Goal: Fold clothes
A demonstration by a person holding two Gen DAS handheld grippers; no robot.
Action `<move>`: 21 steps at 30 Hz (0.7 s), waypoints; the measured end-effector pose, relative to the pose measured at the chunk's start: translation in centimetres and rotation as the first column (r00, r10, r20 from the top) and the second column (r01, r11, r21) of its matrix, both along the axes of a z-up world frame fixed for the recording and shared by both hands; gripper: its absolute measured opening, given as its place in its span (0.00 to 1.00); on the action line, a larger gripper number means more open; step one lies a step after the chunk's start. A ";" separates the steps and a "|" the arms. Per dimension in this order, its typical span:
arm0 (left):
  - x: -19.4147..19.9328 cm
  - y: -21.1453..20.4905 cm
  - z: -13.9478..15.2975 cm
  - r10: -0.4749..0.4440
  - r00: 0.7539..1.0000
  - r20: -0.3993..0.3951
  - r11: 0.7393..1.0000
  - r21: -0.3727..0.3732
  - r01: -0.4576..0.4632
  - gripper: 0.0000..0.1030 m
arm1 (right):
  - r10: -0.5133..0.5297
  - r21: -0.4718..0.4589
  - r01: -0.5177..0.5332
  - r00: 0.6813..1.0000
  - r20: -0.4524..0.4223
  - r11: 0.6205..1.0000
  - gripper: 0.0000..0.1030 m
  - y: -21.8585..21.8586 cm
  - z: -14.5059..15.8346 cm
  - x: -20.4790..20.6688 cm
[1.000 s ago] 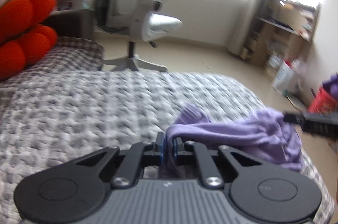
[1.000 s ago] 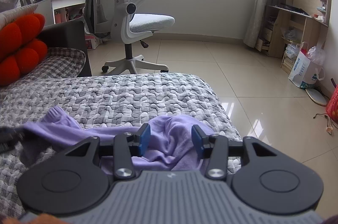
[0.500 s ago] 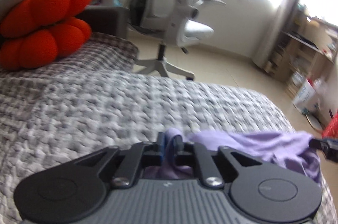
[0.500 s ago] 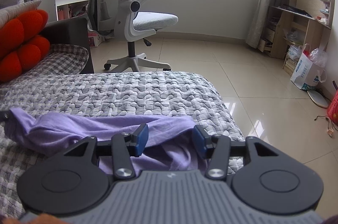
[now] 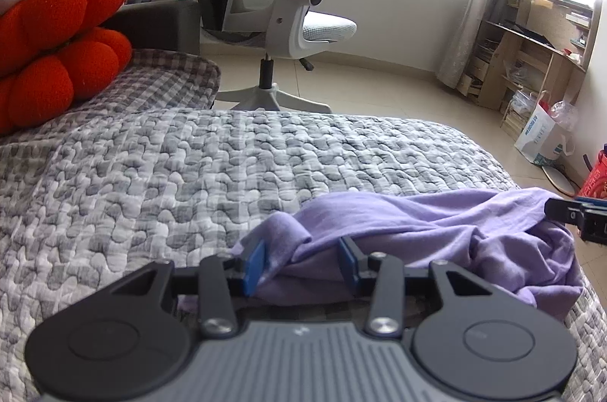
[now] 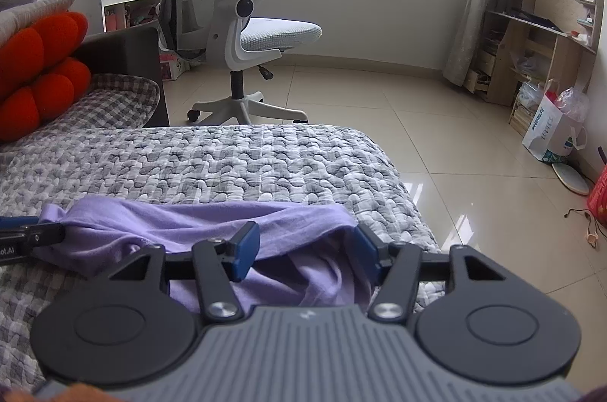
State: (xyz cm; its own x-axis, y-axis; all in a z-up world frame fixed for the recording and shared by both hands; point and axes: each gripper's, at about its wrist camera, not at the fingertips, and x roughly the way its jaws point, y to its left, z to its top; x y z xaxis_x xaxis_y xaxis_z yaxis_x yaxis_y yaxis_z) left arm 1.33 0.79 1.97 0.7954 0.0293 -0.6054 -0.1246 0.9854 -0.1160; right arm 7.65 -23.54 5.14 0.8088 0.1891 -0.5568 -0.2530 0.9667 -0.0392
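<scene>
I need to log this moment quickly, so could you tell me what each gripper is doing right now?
Left gripper: jaws opening, purple garment lying loose between them.
Right gripper: jaws opening, the garment's edge between them, not pinched.

The lavender garment [image 6: 212, 223] is looking like soft, matt knit cloth, lying wrinkled on the bed's puckered grey quilt [image 6: 265, 166]. The floor tiles [image 6: 436, 144] are shining glossy. The orange cushion [image 5: 57, 60] is showing fuzzy plush.
</scene>
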 end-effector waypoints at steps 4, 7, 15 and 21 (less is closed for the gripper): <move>0.0 0.1 -0.1 0.007 1.000 -0.007 1.000 0.012 -0.007 0.46 | -0.001 -0.002 0.001 1.000 -0.003 1.000 0.59 0.1 0.0 0.0; -0.1 0.4 0.1 0.015 1.000 0.000 1.000 0.014 -0.015 0.46 | -0.018 0.002 0.018 1.000 0.004 1.000 0.59 -0.4 0.2 0.0; -0.3 2.7 0.3 0.053 0.999 -0.012 0.998 -0.043 -0.054 0.53 | -0.035 0.039 0.036 0.999 -0.037 0.999 0.61 -1.1 -0.1 0.7; 0.7 0.6 -0.8 -0.023 0.998 -0.050 0.999 0.047 0.025 0.63 | 0.061 0.048 -0.058 0.996 -0.070 0.997 0.62 0.4 -0.4 0.2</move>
